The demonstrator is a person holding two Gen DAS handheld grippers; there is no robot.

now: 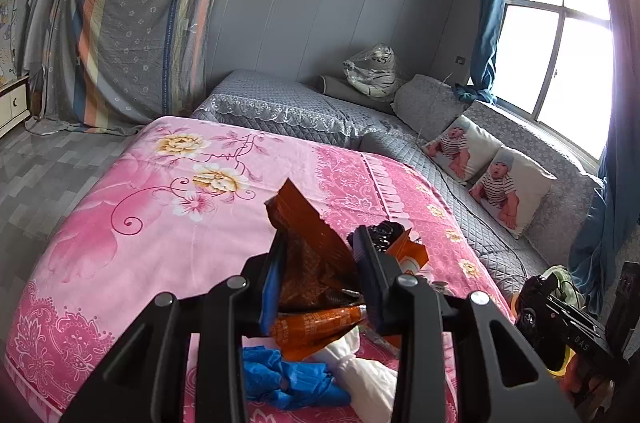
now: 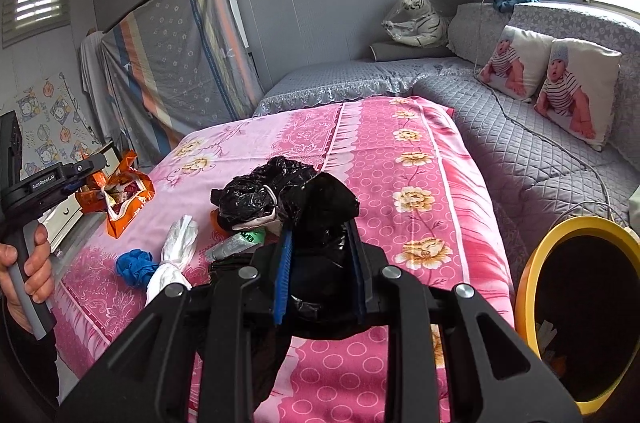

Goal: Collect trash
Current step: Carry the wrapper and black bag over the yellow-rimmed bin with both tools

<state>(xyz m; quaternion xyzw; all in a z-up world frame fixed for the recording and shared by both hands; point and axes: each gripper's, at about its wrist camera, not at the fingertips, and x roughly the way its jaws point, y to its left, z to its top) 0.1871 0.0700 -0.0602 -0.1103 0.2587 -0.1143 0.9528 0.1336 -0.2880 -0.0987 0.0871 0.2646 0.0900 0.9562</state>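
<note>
Trash is clamped in both claws above the pink bedspread (image 2: 400, 159): the left gripper (image 1: 320, 263) squeezes an orange snack wrapper (image 1: 308, 235), the right gripper (image 2: 320, 263) a black plastic bag (image 2: 288, 195). A blue glove (image 2: 134, 265) and white bag (image 2: 176, 251) lie on the bedspread; the yellow-rimmed bin (image 2: 532, 263) stands just beside it.

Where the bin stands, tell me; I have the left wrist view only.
Observer: The bin, yellow-rimmed, stands beside the bed's right edge, its open mouth facing the right wrist camera.
Operator: Report what the right gripper has.
Observer: The right gripper is shut on a black bag.
Operator: Describe my orange bag from the other side.
Observer: The orange bag gapes open at the top, with small wrappers showing inside.
</note>
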